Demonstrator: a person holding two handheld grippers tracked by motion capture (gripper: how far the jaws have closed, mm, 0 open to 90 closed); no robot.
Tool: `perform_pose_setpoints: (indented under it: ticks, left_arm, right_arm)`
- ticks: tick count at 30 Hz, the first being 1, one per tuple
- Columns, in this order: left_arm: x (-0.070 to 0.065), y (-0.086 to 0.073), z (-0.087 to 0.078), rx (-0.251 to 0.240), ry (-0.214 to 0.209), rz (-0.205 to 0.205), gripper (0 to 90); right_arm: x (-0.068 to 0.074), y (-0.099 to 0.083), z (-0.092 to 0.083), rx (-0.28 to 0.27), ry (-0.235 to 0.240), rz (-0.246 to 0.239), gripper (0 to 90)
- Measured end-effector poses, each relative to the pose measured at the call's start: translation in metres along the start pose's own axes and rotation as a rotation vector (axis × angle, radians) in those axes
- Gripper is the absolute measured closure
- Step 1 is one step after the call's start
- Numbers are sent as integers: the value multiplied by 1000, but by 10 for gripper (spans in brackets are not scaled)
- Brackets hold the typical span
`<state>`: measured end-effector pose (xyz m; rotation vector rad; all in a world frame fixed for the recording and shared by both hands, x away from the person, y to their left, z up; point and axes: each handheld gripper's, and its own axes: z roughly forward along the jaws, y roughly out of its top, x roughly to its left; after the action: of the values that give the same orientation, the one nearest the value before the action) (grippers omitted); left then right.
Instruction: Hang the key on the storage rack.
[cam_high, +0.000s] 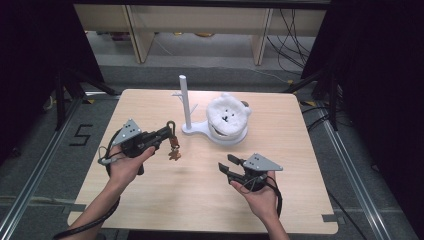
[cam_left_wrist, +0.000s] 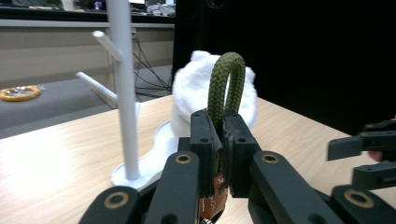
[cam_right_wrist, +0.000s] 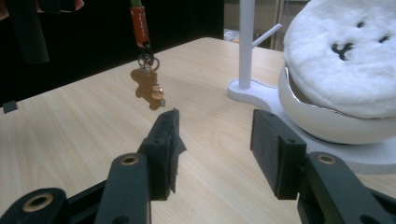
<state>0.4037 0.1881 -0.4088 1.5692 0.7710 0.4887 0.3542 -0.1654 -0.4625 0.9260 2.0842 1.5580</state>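
Counted one table (cam_high: 150, 200). One white peg stand (cam_high: 185, 102), two side pegs visible on it. One white plush bear face (cam_high: 227, 115), sat in one white bowl (cam_high: 231, 138). One keychain (cam_high: 173, 142): one green cord loop (cam_left_wrist: 226, 84), one orange strap (cam_right_wrist: 139, 23), one small pendant (cam_right_wrist: 149, 88). Two grippers: left gripper (cam_high: 167, 133), right gripper (cam_high: 226, 163). Two hands.

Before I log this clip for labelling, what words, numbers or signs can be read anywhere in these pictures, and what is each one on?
"5": black tape strips on the grey floor, left of the table.
Keychain held in the left gripper: no print readable on its orange tab.
White stand and plush toy: no text, only a stitched face.
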Motion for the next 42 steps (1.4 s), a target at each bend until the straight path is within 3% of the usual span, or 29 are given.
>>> perform_pose_setpoints:
  ticks: [1, 4, 7, 10, 11, 12, 14, 15, 17, 19, 22, 31, 34, 35, 36, 42]
  left_arm:
    - [2, 1, -1, 3, 10, 6, 837]
    - [7, 2, -2, -6, 32, 8, 837]
    - [9, 3, -3, 6, 57, 15, 837]
    - [13, 5, -2, -4, 65, 11, 838]
    - [14, 6, -2, 8, 77, 12, 837]
    - [15, 6, -2, 5, 76, 13, 838]
    - [17, 7, 0, 9, 83, 14, 837]
    - [18, 7, 0, 10, 85, 15, 837]
    - [21, 8, 2, 17, 89, 18, 837]
    - [23, 8, 5, 21, 91, 20, 837]
    - [25, 9, 10, 21, 91, 19, 837]
    - [32, 16, 24, 21, 90, 13, 837]
    - [35, 19, 28, 20, 93, 12, 837]
    - [35, 19, 28, 22, 95, 11, 838]
    - [37, 20, 30, 20, 96, 12, 838]
    - [41, 22, 34, 21, 98, 6, 837]
  right_arm:
    - [-1, -1, -2, -5, -2, 22, 529]
    - [-4, -2, -6, -10, -27, -6, 526]
    - [-5, -3, -11, 12, -35, 9, 525]
    - [-8, -5, -14, 3, -40, -9, 524]
    - [-8, -6, -18, 15, -52, 10, 524]
    - [-9, -7, -18, -3, -53, -1, 524]
    - [-11, -9, -22, 17, -58, -4, 523]
    - [-8, -10, -23, 22, -61, 49, 523]
    - [-11, -13, -24, 15, -56, 30, 522]
    - [-10, -16, -28, 31, -76, 54, 521]
    - [-14, -16, -28, 29, -74, 25, 521]
    - [-14, -18, -30, 26, -82, 59, 521]
    - [-15, -18, -32, 31, -93, 48, 520]
    - [-17, -19, -31, 14, -97, 20, 520]
    - [-16, -19, -32, 20, -89, 54, 519]
    - [-16, -20, -33, 6, -96, 48, 514]
